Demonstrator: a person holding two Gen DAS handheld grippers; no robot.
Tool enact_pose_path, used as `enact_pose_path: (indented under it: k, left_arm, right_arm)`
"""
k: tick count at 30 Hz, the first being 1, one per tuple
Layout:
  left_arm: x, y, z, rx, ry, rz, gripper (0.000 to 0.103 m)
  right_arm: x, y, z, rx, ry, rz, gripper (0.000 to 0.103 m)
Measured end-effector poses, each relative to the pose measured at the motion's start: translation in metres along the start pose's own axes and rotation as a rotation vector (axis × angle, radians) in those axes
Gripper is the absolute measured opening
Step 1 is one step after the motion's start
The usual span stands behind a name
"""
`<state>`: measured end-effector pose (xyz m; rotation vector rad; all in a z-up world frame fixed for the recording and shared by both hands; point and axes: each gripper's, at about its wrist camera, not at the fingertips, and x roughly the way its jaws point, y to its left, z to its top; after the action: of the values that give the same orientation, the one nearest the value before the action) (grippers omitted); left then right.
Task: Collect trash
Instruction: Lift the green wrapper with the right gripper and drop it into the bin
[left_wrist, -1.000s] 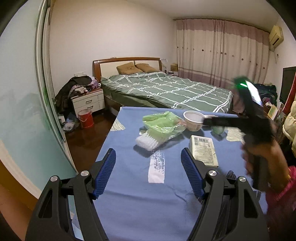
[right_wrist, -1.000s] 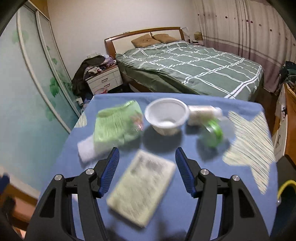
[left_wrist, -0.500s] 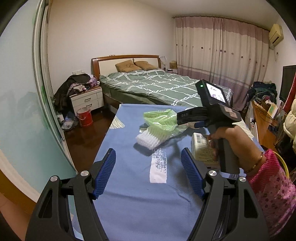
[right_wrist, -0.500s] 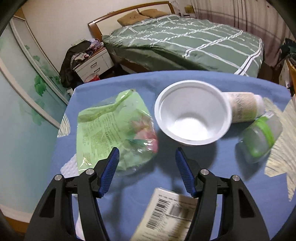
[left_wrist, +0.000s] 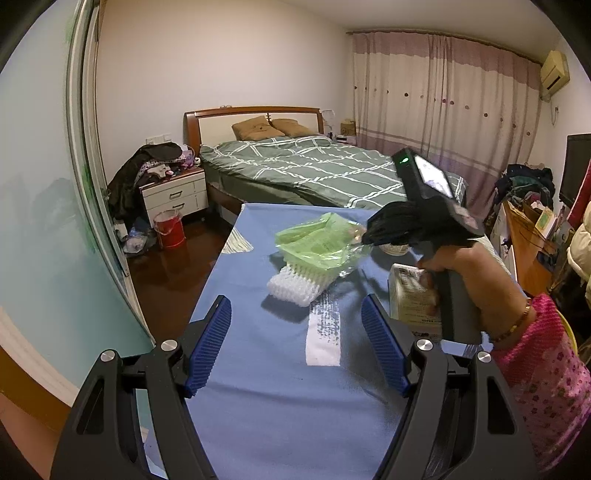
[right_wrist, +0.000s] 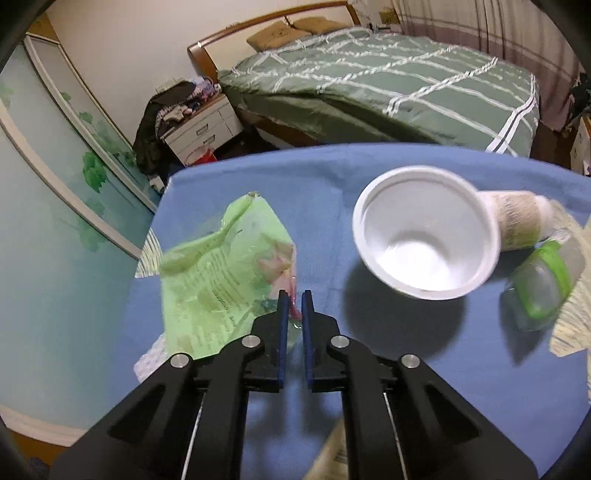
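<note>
A green plastic wrapper (right_wrist: 218, 273) lies on the blue table (right_wrist: 332, 170), partly over a white foam net (left_wrist: 295, 288). My right gripper (right_wrist: 293, 295) is shut on the wrapper's near right corner; it also shows in the left wrist view (left_wrist: 369, 236) at the wrapper (left_wrist: 317, 243). A white cup (right_wrist: 424, 232), a paper cup (right_wrist: 521, 218) and a green-banded bottle (right_wrist: 543, 280) lie to the right. A flat carton (left_wrist: 410, 295) lies under the right hand. My left gripper (left_wrist: 297, 343) is open and empty above the near table.
A bed (left_wrist: 314, 170) stands beyond the table's far edge. A nightstand (left_wrist: 173, 195) and a red bucket (left_wrist: 170, 229) are on the floor at left. A sliding glass door (left_wrist: 44, 221) runs along the left side.
My right gripper moved forward and left to the green wrapper and closed on its corner. The left gripper stayed open and nearly still.
</note>
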<state>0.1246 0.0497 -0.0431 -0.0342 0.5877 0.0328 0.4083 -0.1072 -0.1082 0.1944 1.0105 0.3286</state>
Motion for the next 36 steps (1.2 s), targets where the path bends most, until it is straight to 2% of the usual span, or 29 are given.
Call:
enact_pose_path:
  k: [10,18,25,31,32,36]
  left_arm:
    - [-0.004,-0.009,0.001,0.014,-0.009,-0.016,0.072]
    - [-0.004,-0.032,-0.002,0.048,-0.008,-0.054,0.072]
    - [-0.001,-0.056,0.0,0.087,-0.003,-0.081,0.072]
    - [0.013,-0.083,-0.002,0.118,0.024,-0.117,0.072]
    - [0.016,-0.087,-0.003,0.122,0.03,-0.122,0.072]
    - [0.03,-0.107,-0.008,0.147,0.066,-0.142,0.072]
  right_arm:
    - [-0.08,-0.01,-0.025,-0.045,-0.164,0.016,0.004]
    - [-0.144,-0.047,-0.057,-0.02,-0.265,0.021,0.004]
    - [-0.203,-0.108,-0.098,0.082,-0.362,-0.039,0.004]
    - [-0.254,-0.179,-0.135,0.221,-0.451,-0.161,0.004]
    - [-0.266,-0.2,-0.145,0.262,-0.47,-0.203,0.004]
    - [-0.283,-0.252,-0.167,0.367,-0.491,-0.271,0.004]
